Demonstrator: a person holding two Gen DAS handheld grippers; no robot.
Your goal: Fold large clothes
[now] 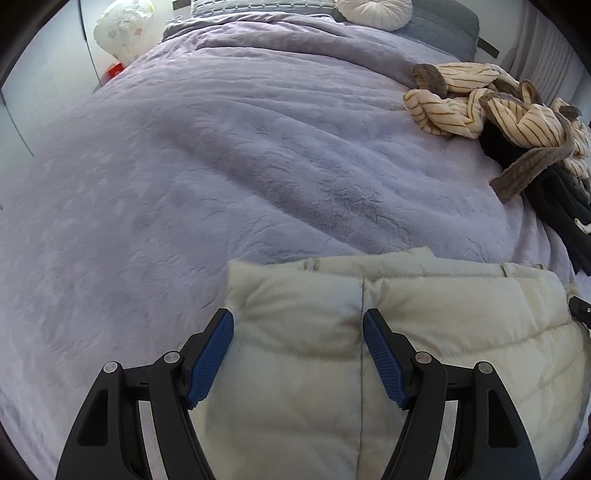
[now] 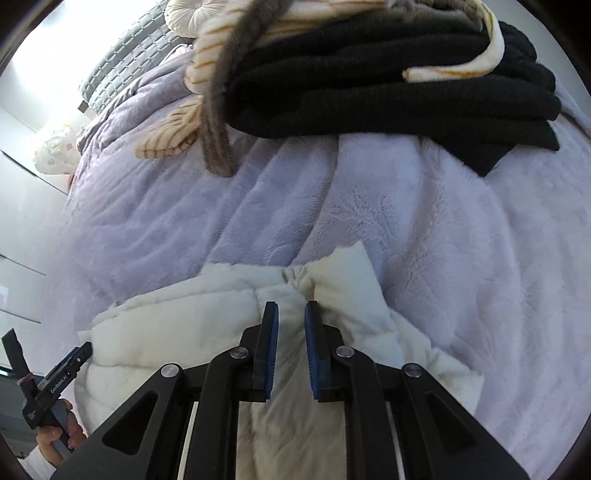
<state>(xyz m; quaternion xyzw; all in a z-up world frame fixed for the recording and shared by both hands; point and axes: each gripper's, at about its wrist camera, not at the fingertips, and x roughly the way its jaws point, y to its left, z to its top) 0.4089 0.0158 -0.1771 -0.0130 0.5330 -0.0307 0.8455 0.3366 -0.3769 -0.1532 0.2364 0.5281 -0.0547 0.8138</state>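
A cream puffy quilted jacket (image 1: 369, 332) lies on the lilac plush bedspread (image 1: 221, 166) at the near edge of the bed. My left gripper (image 1: 298, 325) is open, its blue pads (image 1: 212, 358) spread wide just above the jacket's middle seam, holding nothing. In the right wrist view the same jacket (image 2: 177, 332) is bunched. My right gripper (image 2: 291, 314) is nearly closed, pinching a fold of the jacket between its pads (image 2: 272, 350). The left gripper (image 2: 48, 387) shows at that view's lower left, held by a hand.
A striped cream and brown robe (image 1: 491, 107) lies heaped on black folded clothes (image 1: 561, 206) at the bed's right; they also show in the right wrist view (image 2: 388, 81). Pillows (image 1: 373, 11) lie at the headboard. A white bag (image 1: 122, 29) stands left of the bed.
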